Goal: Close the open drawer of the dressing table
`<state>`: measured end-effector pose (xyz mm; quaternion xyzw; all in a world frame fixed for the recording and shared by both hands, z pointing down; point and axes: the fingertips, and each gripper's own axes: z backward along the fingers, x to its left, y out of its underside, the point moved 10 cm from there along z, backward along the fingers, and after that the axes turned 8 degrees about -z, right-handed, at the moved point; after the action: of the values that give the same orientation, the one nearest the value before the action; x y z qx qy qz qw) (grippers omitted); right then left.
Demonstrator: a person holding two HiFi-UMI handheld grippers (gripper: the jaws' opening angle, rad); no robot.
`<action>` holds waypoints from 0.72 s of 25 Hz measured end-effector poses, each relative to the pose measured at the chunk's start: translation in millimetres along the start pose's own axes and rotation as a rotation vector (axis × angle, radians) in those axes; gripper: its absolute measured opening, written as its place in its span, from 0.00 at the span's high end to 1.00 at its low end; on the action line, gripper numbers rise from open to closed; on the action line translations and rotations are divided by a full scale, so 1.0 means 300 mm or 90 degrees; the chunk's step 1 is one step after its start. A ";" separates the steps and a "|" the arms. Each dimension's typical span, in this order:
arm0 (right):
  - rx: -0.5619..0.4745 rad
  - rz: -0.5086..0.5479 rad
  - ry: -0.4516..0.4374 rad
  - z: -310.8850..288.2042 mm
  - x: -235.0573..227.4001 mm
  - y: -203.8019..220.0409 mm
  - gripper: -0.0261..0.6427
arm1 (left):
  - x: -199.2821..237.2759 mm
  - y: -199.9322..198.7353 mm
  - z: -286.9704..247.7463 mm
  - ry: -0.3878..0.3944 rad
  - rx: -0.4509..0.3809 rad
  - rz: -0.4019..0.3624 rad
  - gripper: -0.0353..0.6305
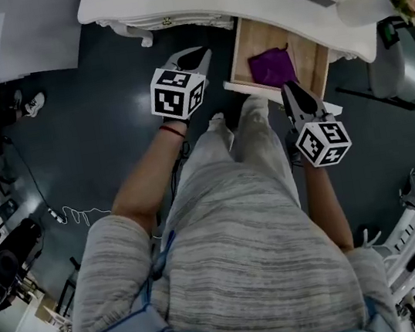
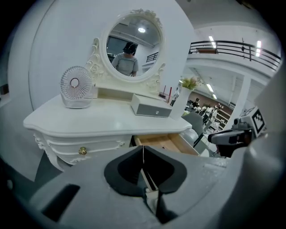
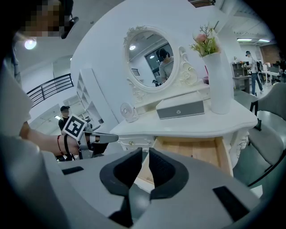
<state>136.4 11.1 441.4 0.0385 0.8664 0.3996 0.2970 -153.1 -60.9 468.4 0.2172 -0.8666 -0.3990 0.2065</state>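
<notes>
Left gripper, its jaws pressed together on nothing, hangs off the front edge of the white carved dressing bench, left of the drawer. The right gripper is empty, with only a narrow slit between its jaws. It sits just beside the white front panel of the open light-wood drawer; whether it touches the panel I cannot tell.

The drawer stands pulled well out from the bench's front edge, toward its right corner, with a crumpled purple cloth lying inside. Farther back on the bench top stand a flat grey box, a small round white fan, a tall white vase of flowers and an oval mirror.

Closing it well likely means setting the right gripper against the middle of the panel, pushing straight in so the drawer does not skew, and easing off near the end. The cloth should stay below the rim.
</notes>
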 end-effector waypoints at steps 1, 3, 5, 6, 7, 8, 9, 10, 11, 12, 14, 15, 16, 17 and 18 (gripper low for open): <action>0.001 -0.001 0.003 0.001 -0.001 0.006 0.94 | -0.012 0.002 0.001 0.005 -0.001 0.003 0.92; 0.002 -0.003 0.008 0.005 -0.006 0.020 0.94 | -0.035 0.009 0.004 0.014 -0.003 0.007 0.93; 0.003 -0.005 0.015 0.013 -0.011 0.034 0.94 | -0.057 0.016 0.011 0.023 -0.005 0.011 0.93; 0.003 -0.007 0.018 0.017 -0.013 0.040 0.94 | -0.066 0.019 0.016 0.028 -0.007 0.016 0.93; 0.004 -0.008 0.022 0.022 -0.014 0.047 0.94 | -0.074 0.021 0.023 0.033 -0.009 0.021 0.93; 0.006 -0.008 0.026 0.027 -0.014 0.057 0.94 | -0.082 0.025 0.032 0.038 -0.011 0.027 0.93; 0.009 -0.009 0.030 0.033 -0.014 0.068 0.94 | -0.089 0.029 0.043 0.042 -0.012 0.032 0.93; 0.012 -0.011 0.034 0.039 -0.016 0.081 0.94 | -0.097 0.034 0.054 0.046 -0.012 0.036 0.93; 0.015 -0.012 0.038 0.045 -0.018 0.093 0.94 | -0.104 0.039 0.064 0.049 -0.012 0.039 0.93; 0.018 -0.014 0.042 0.050 -0.022 0.106 0.94 | -0.112 0.044 0.072 0.053 -0.011 0.041 0.93; 0.024 -0.016 0.050 0.058 -0.034 0.129 0.94 | -0.127 0.058 0.081 0.061 -0.006 0.044 0.93; 0.027 -0.017 0.054 0.062 -0.040 0.139 0.94 | -0.135 0.066 0.084 0.065 -0.003 0.045 0.93; 0.029 -0.018 0.057 0.066 -0.045 0.149 0.94 | -0.143 0.074 0.088 0.068 0.001 0.046 0.93; 0.031 -0.019 0.061 0.071 -0.049 0.158 0.94 | -0.151 0.082 0.091 0.072 0.005 0.047 0.93; 0.033 -0.020 0.064 0.075 -0.053 0.165 0.94 | -0.158 0.089 0.093 0.076 0.009 0.047 0.93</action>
<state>153.2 55.0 473.2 0.0125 0.8906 0.3738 0.2586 -134.8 -2.9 463.8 0.2096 -0.8630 -0.3716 0.2707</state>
